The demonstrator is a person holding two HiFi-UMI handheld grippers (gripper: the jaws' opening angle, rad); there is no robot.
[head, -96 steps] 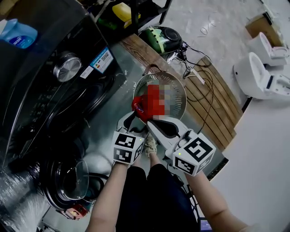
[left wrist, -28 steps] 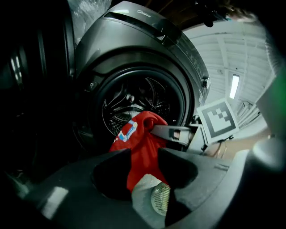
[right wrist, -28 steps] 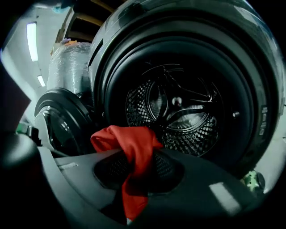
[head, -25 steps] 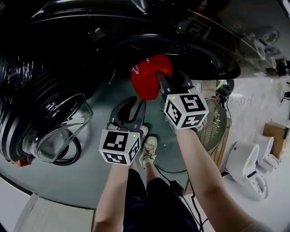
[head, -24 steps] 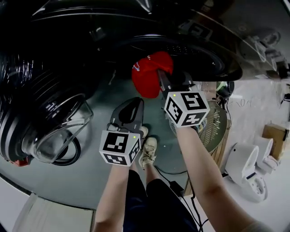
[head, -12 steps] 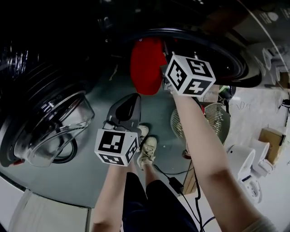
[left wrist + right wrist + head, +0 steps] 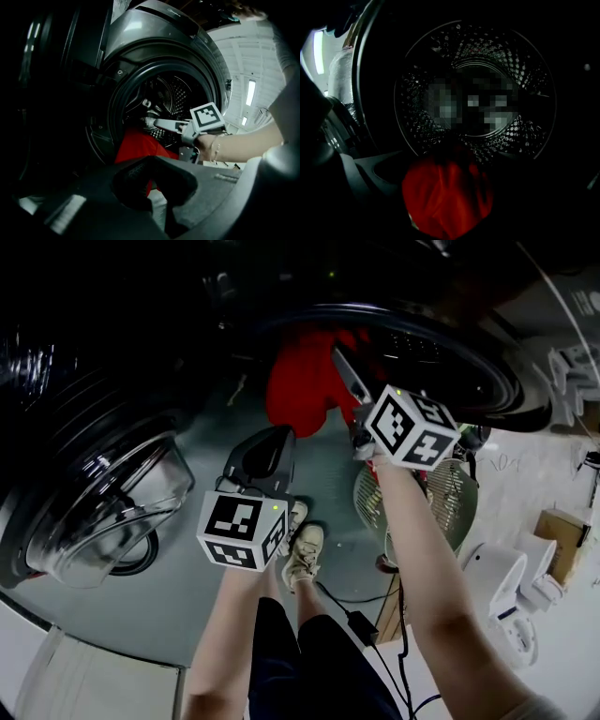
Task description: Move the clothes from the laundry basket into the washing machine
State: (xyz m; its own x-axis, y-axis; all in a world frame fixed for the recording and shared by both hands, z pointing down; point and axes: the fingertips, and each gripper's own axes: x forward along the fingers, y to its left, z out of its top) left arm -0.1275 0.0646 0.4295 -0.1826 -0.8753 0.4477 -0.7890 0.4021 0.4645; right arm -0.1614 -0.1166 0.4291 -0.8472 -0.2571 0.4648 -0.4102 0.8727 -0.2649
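Over on the left the washing machine's [image 7: 154,28] round glass door [image 7: 103,512] hangs wide open. The left hand-held gripper [image 7: 272,435] is held low in front of the opening, its jaws pressed together with nothing in them. Next along, the red garment [image 7: 300,385] droops over the lip of the opening, at the mouth of the perforated drum [image 7: 520,70], clamped in the right hand-held gripper [image 7: 339,362], which points inward. The laundry basket [image 7: 459,493] sits on the floor at the right.
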